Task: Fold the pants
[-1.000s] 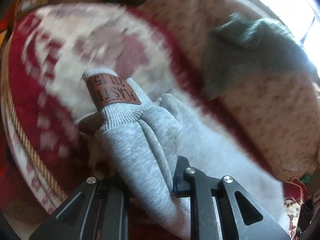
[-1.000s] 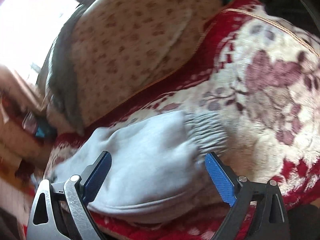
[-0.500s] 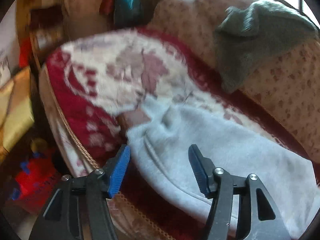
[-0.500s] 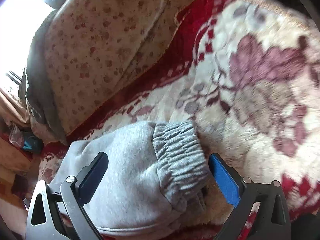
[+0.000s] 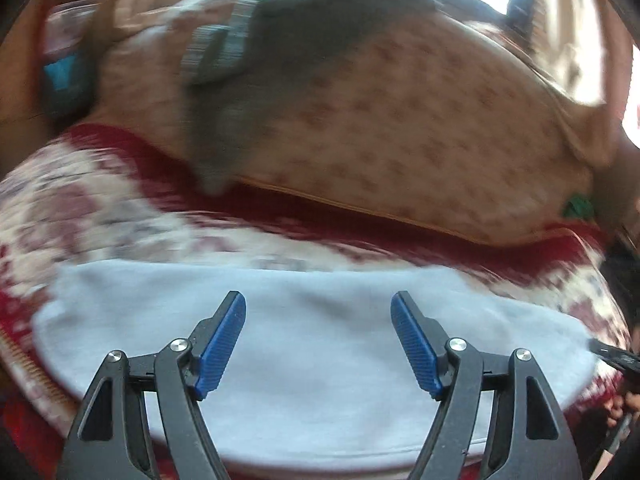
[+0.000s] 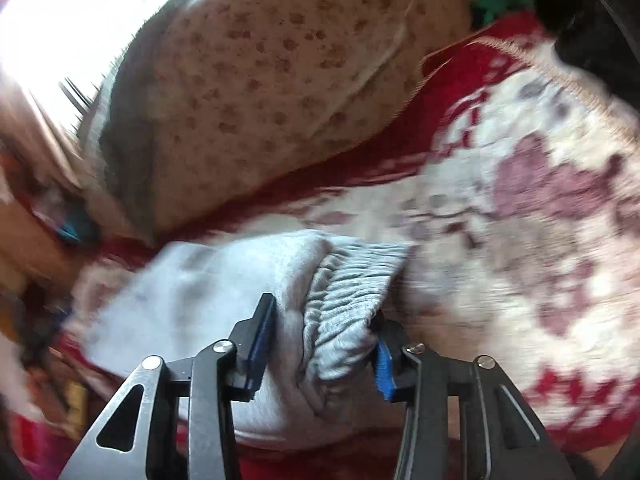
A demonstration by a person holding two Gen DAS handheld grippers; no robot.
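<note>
1. Since the frame half a second earlier, the left hand-held gripper [image 5: 318, 340] has swung from the waist end of the pants [image 5: 312, 340] to face their long side squarely, and the right hand-held gripper [image 6: 320, 340] has narrowed its jaws from a wide gape onto the ribbed cuff [image 6: 356, 276].
2. Left hand-held gripper: its jaws stand wide apart, the blue ribbed pads [image 5: 218, 344] bare, with nothing between them; it hangs over the middle of the grey cloth.
3. Right hand-held gripper: its jaws are drawn in against either side of the bunched leg end, the cuff and adjoining fleece gathered between the pads [image 6: 385, 364].
4. Pants: light grey fleece, lying as a long flat band across the front of the seat in the left wrist view; in the right wrist view the leg end is puckered and raised slightly within the grip.
5. Blanket [image 5: 100, 216]: red and cream with a floral pattern, spread over the seat directly beneath the pants.
6. Back cushion [image 5: 400, 128]: beige with small brown motifs, standing behind the blanket, well apart from the pants.
7. Dark grey garment [image 5: 288, 40]: draped over the top of the back cushion toward its left end; motion blur obscures its detail.
8. Green item [image 6: 498, 0]: small, lodged at the far end of the cushion; its nature cannot be told.
</note>
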